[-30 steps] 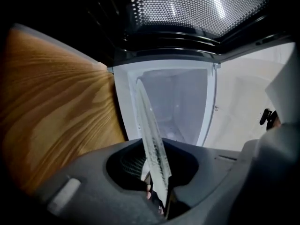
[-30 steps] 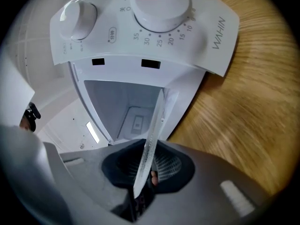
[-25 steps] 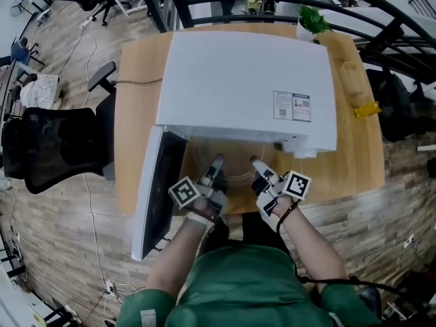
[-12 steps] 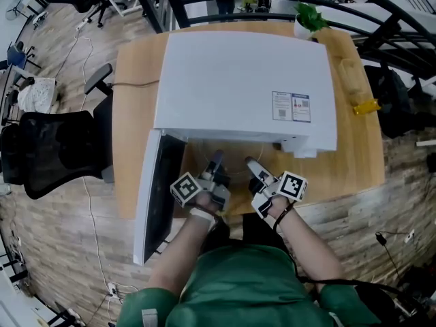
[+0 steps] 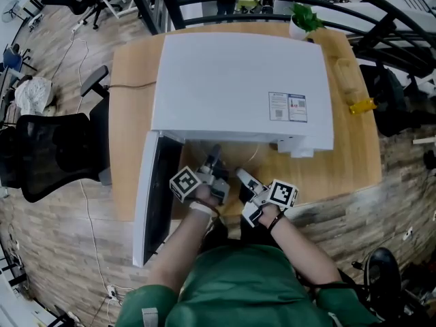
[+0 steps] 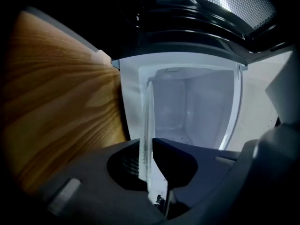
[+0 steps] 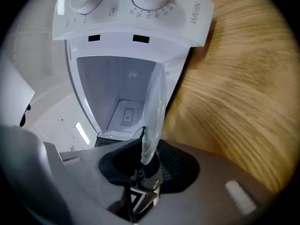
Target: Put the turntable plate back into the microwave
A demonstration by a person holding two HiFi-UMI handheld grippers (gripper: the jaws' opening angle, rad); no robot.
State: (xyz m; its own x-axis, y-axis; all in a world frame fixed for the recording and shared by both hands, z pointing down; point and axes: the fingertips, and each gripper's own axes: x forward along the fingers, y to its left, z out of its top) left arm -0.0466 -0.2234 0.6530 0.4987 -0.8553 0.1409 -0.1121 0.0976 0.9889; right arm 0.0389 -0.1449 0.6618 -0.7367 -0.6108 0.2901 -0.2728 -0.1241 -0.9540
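Note:
The clear glass turntable plate (image 5: 237, 161) is held edge-on before the open mouth of the white microwave (image 5: 231, 80). My left gripper (image 5: 214, 158) is at its left rim. In the left gripper view the plate's edge (image 6: 146, 135) stands between the pads of that gripper (image 6: 149, 161), which press on it while the jaws open slightly. My right gripper (image 5: 242, 176) is at the near right rim. In the right gripper view the plate (image 7: 153, 107) stands inside that gripper's (image 7: 146, 162) jaws with a gap beside it; these jaws are closing. The cavity (image 7: 112, 88) lies straight ahead.
The microwave door (image 5: 155, 196) hangs open to the left, close beside my left gripper. The control panel (image 7: 136, 8) is on the right of the opening. On the wooden table (image 5: 133, 114) stand a potted plant (image 5: 303, 20) and a yellow object (image 5: 361, 105). An office chair (image 5: 48, 148) stands to the left.
My right gripper has drawn back toward the person and to the left, away from the microwave's front. The left gripper has shifted only a little, staying at the plate's left rim.

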